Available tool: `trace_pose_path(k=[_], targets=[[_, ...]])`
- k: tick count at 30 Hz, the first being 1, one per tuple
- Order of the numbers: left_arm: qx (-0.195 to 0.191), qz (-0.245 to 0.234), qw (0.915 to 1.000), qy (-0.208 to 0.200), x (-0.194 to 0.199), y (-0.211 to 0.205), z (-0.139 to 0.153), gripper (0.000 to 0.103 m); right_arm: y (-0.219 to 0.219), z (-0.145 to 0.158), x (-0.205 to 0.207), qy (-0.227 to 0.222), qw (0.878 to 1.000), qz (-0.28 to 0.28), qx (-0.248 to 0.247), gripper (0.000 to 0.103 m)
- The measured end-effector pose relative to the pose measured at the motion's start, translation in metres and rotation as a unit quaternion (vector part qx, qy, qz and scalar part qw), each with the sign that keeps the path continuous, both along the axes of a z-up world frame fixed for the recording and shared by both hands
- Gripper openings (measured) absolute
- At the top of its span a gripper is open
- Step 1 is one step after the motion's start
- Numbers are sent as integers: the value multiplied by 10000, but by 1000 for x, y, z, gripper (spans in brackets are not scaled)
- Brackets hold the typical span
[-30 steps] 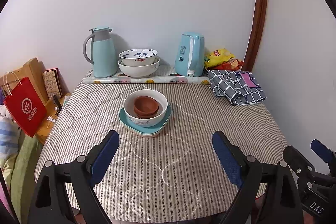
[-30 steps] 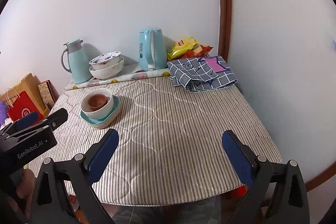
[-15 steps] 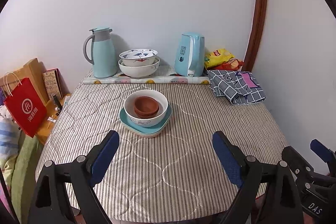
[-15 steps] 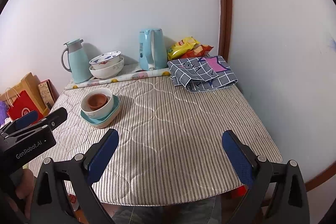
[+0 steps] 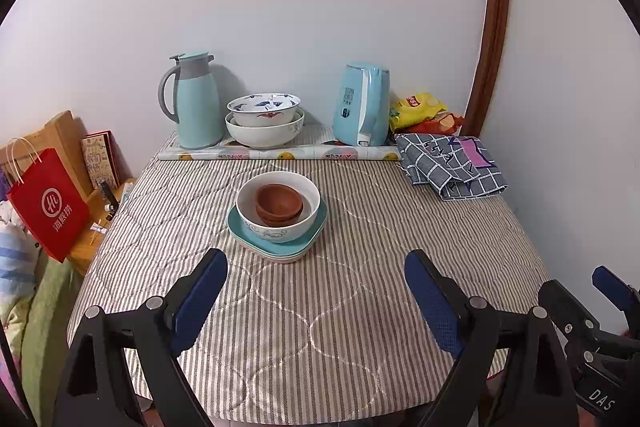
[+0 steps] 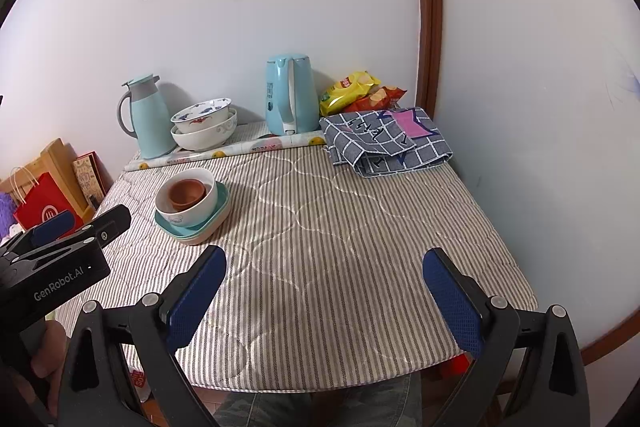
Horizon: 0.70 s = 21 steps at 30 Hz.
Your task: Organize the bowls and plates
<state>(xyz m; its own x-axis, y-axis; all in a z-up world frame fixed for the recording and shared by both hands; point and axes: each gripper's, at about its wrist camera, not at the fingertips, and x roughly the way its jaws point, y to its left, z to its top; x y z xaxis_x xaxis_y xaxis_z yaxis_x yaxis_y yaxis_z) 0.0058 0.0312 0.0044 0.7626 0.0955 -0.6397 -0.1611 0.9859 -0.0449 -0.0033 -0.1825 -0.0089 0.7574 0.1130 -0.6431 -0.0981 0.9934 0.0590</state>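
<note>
1. The left gripper [image 5: 316,279] hangs over the near part of the table [image 5: 360,327], its blue pads wide apart and nothing between them.
2. The right gripper [image 6: 324,279] is likewise spread wide and empty, just beside the left one, above the table's near edge.
3. Straight ahead of the left gripper, near its fingertips, sits a stack: teal plates [image 5: 276,247] at the bottom, a white bowl [image 5: 278,213] on them, and brown bowls [image 5: 279,205] nested inside it.
4. From the right gripper this stack lies ahead and to the left.
5. Farther ahead, by the wall, two big bowls [image 5: 264,121] sit nested between a jug [image 5: 195,101] and a kettle [image 5: 362,105].
6. Ahead and right of both grippers lies a checked cloth [image 5: 450,165], with snack bags [image 5: 424,111] behind it.
</note>
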Motion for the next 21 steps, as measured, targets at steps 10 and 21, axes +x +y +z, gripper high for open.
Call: trace_pose_path(k=[10,21], targets=[[12,-3,10000,-16,0,0,2,90,0,1,-1,-18,10000,8,31,98],[39,31,10000,-68,5,3,1,90,0,0,-1,-4,10000,16,52,98]])
